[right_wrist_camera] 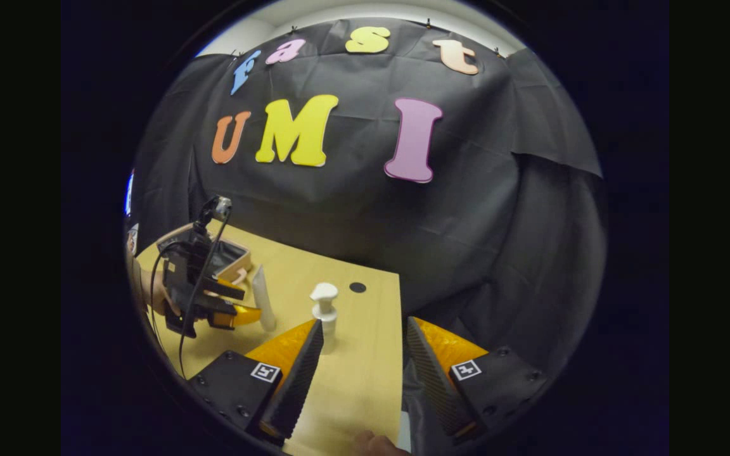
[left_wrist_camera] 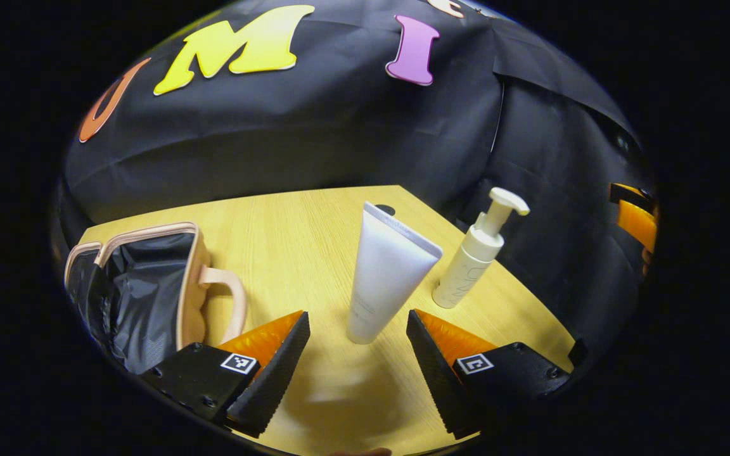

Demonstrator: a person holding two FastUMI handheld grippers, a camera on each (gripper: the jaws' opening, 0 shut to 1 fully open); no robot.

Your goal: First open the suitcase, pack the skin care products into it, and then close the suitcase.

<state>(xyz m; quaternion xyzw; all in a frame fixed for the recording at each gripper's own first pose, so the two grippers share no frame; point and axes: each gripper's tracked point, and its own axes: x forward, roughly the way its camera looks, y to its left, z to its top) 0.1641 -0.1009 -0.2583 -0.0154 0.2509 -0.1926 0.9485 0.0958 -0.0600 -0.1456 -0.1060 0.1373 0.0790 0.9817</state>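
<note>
Suitcase (left_wrist_camera: 143,291) open at nine o'clock; white tube (left_wrist_camera: 387,272) upright beyond left gripper (left_wrist_camera: 357,361), fingers spread; right gripper (right_wrist_camera: 360,373) fingers likewise apart.

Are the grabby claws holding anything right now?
No, nothing is held. The left gripper is open, with the white tube standing just ahead of its fingers. The right gripper is open too, near the pump bottle.

1. The left gripper view looks from low over the worktop (left_wrist_camera: 314,228), facing the black back wall, close to a white tube (left_wrist_camera: 387,272).
2. The right gripper view looks from farther back, near the worktop's right edge, facing the same wall.
3. Both views share the worktop, tube, pump bottle (right_wrist_camera: 325,310) and open suitcase (left_wrist_camera: 143,291).
4. The right gripper view also takes in the left claw (right_wrist_camera: 238,304).
</note>
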